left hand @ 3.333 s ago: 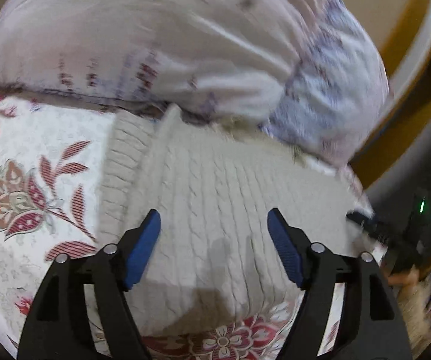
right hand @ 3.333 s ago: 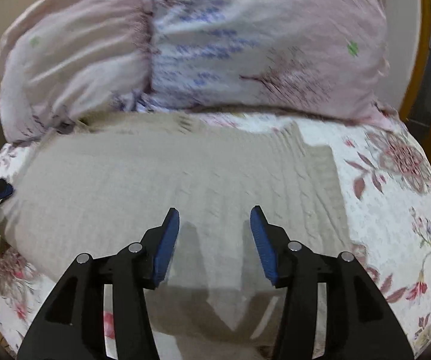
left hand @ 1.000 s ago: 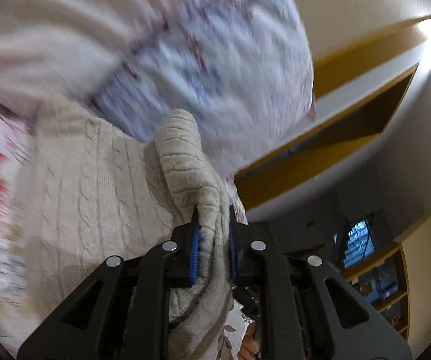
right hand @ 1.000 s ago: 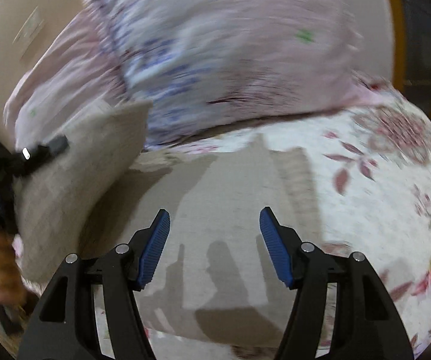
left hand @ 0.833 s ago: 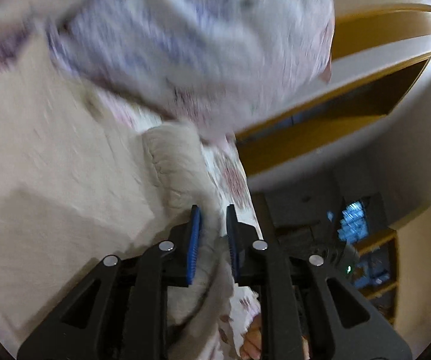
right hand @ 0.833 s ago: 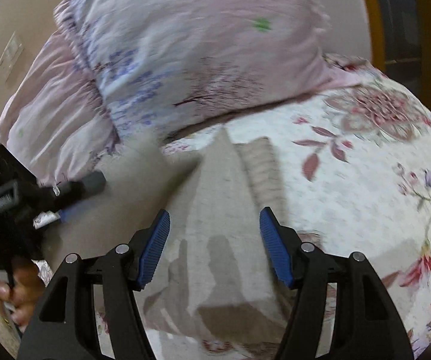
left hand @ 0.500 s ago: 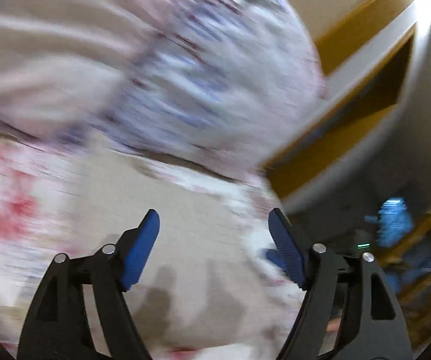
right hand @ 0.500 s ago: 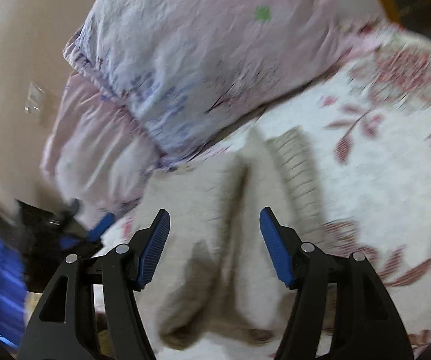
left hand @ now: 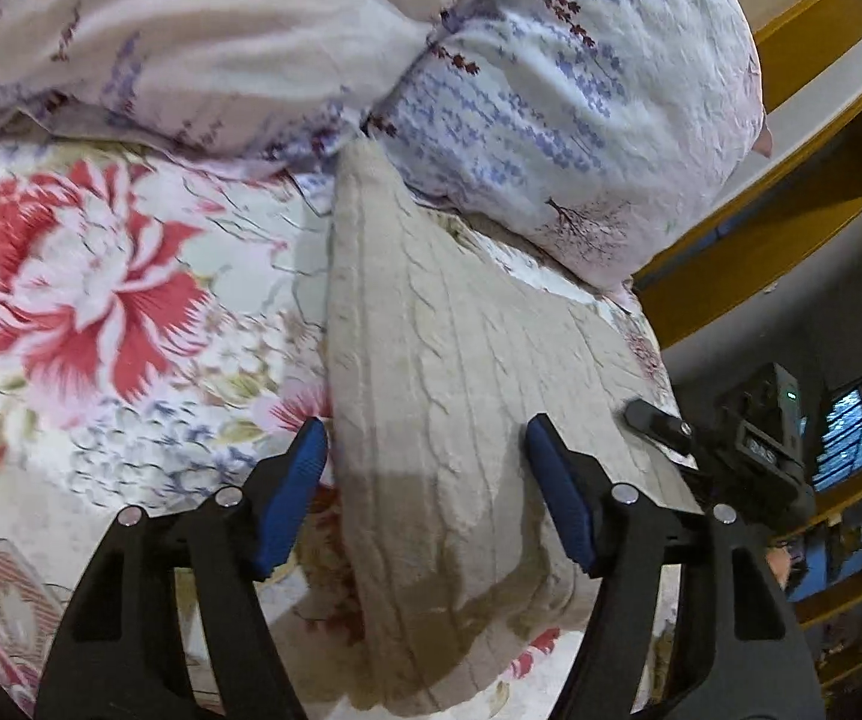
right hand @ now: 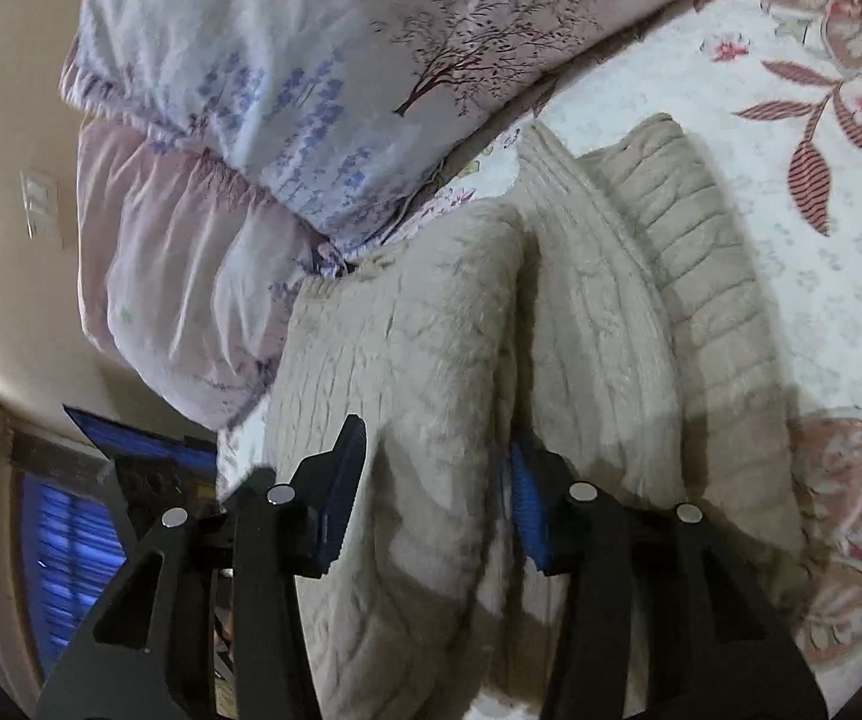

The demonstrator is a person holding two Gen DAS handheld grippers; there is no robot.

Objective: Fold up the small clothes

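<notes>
A beige cable-knit sweater (left hand: 443, 360) lies folded on the floral bedspread (left hand: 83, 300), its far end against the pillows. My left gripper (left hand: 425, 492) is open and empty, just above the sweater's near part. In the right wrist view the sweater (right hand: 599, 312) shows a folded-over top layer (right hand: 419, 360) and a ribbed hem (right hand: 707, 252) at the right. My right gripper (right hand: 434, 492) is open, its jaws either side of the folded layer's near edge. The right gripper also shows in the left wrist view (left hand: 725, 444), at the sweater's right edge.
Two pale floral pillows (left hand: 551, 78) (right hand: 323, 60) lie along the head of the bed behind the sweater. A yellow wooden frame (left hand: 791, 180) stands beyond the bed at the right. A blue-lit window (right hand: 65, 540) is at the lower left.
My left gripper carried a fold of the sweater across, let it go and opened. The sweater now lies folded over. My right gripper stayed open and moved in around the folded layer.
</notes>
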